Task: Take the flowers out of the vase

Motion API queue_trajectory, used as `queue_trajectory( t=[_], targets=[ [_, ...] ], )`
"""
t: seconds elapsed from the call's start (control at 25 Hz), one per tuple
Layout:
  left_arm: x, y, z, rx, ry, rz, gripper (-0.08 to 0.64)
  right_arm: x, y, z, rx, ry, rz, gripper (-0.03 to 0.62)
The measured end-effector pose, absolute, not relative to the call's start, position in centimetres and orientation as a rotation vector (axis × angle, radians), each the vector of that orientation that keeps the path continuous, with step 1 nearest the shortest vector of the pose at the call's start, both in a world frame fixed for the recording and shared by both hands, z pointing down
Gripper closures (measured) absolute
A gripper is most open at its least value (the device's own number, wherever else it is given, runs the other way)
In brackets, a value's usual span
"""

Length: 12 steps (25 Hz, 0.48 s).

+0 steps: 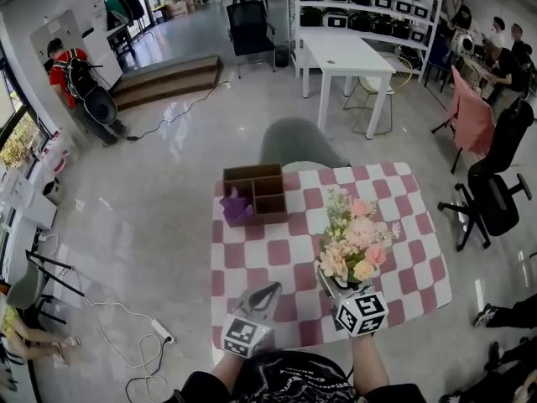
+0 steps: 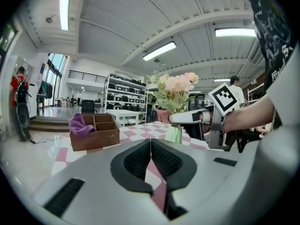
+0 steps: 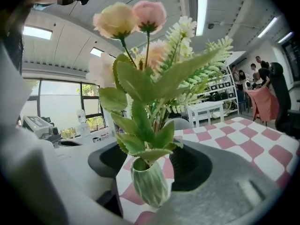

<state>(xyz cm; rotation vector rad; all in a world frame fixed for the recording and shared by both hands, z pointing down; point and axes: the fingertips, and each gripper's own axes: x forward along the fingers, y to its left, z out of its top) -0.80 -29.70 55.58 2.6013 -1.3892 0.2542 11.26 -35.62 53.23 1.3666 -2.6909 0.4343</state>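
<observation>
Standing in the green vase (image 3: 150, 186), the flowers (image 3: 140, 78) are not yet out. The right gripper (image 3: 151, 165) has its jaws apart either side of the vase, seemingly not touching it. The left gripper (image 2: 151, 158), near the vase, is closed and empty. Gripping the stems and lifting remain.

Vase (image 3: 150, 184) showing glossy green faceted glaze. Flowers (image 1: 357, 242) looking plastic, matt. Far box (image 1: 256, 190) showing matt brown wood, holding soft purple cloth (image 1: 235, 206). Floor (image 1: 159, 183) gleaming, glossy.
</observation>
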Motion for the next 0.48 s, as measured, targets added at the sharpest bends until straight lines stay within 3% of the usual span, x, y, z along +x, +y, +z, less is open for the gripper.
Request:
queue_trajectory(
  t=[0.28,0.48],
  targets=[
    [-1.4,-30.2,56.0,2.593,-1.395,0.243,0.548,11.1,-35.8,52.3,1.373,-2.721,0.376,0.444],
    [-1.5,-30.1,55.8,2.594,-1.391,0.249,0.548,11.2,-35.7,51.9,1.399,-2.723,0.341,0.476]
  ],
)
